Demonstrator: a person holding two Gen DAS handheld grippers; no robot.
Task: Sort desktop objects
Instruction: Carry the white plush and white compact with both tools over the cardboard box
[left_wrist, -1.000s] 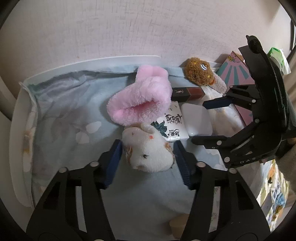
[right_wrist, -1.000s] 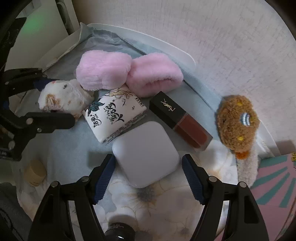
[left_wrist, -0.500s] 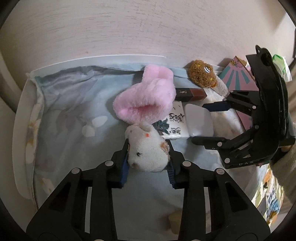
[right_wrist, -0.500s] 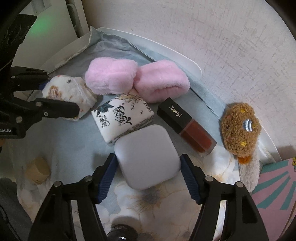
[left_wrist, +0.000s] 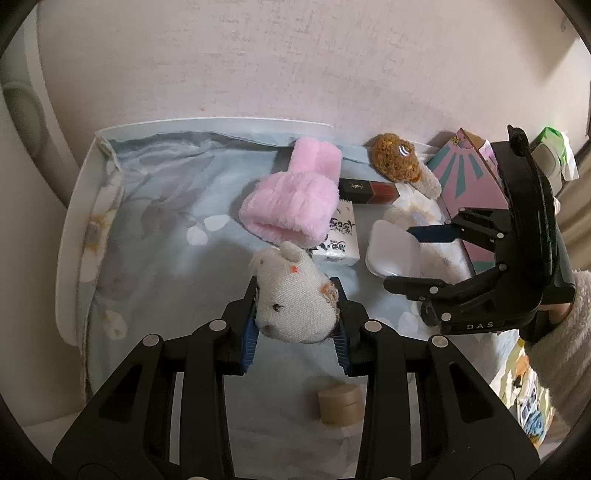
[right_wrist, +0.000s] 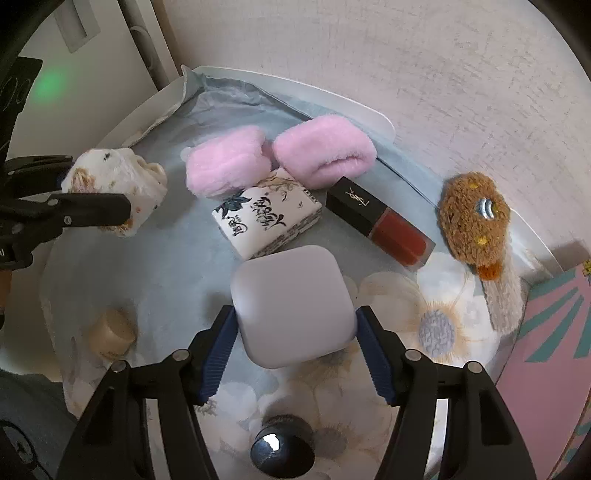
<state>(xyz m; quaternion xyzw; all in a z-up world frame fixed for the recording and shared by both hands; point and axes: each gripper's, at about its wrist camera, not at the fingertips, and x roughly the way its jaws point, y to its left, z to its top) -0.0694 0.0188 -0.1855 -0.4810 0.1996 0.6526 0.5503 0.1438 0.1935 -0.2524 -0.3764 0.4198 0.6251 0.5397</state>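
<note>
In left claw (left_wrist: 295, 325), cream spotted plush (left_wrist: 291, 299)

A fuzzy pink fleece band (right_wrist: 280, 158), a smooth matt white plastic case (right_wrist: 291, 306), a glossy lipstick tube (right_wrist: 380, 221), soft floral cloth (right_wrist: 177, 258).

Black tool (left_wrist: 295, 326) frames with silver screws, blue ribbed pads (right_wrist: 216, 356), fuzzy cream sleeve (left_wrist: 561, 354)

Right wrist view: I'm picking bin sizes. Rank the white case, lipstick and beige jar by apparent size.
1. White case, though nearest the camera.
2. Lipstick.
3. Beige jar.
</note>
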